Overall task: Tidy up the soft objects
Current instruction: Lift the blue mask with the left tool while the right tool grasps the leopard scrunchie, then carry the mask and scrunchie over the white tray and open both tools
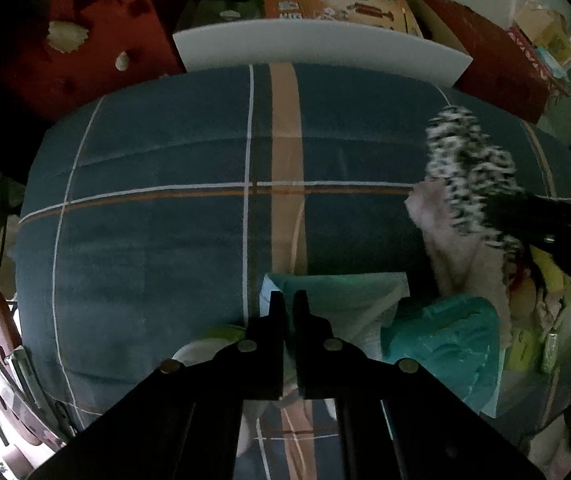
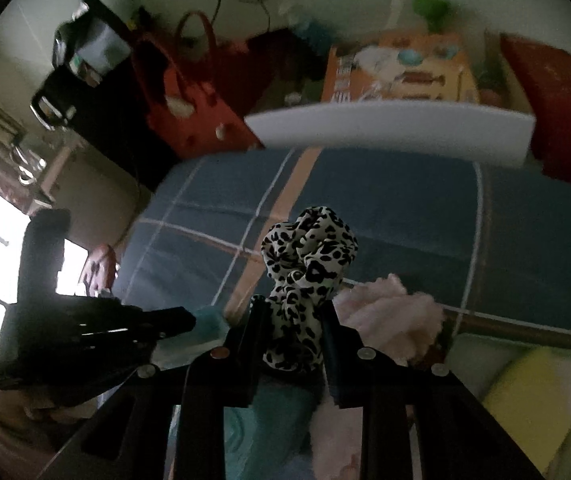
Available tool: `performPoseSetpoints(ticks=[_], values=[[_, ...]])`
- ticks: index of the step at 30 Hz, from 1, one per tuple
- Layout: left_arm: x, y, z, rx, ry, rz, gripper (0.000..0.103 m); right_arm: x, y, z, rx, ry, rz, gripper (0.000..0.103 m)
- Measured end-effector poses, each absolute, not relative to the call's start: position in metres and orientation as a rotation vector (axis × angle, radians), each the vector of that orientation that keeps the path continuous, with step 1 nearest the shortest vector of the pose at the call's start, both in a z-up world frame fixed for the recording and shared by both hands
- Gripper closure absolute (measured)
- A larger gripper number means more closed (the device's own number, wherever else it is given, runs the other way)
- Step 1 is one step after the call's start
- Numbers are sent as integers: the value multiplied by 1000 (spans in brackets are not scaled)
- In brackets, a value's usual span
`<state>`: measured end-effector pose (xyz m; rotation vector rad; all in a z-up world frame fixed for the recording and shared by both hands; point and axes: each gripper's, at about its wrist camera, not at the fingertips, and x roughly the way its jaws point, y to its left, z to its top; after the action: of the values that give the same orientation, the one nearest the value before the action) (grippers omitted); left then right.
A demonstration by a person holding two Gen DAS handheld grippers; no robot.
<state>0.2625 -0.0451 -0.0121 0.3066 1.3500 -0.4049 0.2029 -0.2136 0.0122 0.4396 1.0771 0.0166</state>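
Between the right tool's fingers: leopard-print scrunchie, pinched at its lower end, lifted clear above the blue plaid bed, presumably for sorting. Pink fluffy item just beside it, teal cloth below. Left tool pressed nearly together, holding nothing, hovering near the folded teal cloth.
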Motion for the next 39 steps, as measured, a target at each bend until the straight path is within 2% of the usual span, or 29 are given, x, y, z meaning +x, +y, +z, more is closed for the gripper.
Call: performPoseSetpoints(ticks=[10, 25, 39], values=[[250, -33, 10, 206, 1282, -383, 100, 133, -210, 47, 462, 915, -110, 75], [221, -29, 53, 76, 1070, -350, 100, 47, -229, 46, 559, 806, -340, 75], [157, -100, 111, 133, 895, -458, 100, 16, -269, 48, 576, 782, -427, 75]])
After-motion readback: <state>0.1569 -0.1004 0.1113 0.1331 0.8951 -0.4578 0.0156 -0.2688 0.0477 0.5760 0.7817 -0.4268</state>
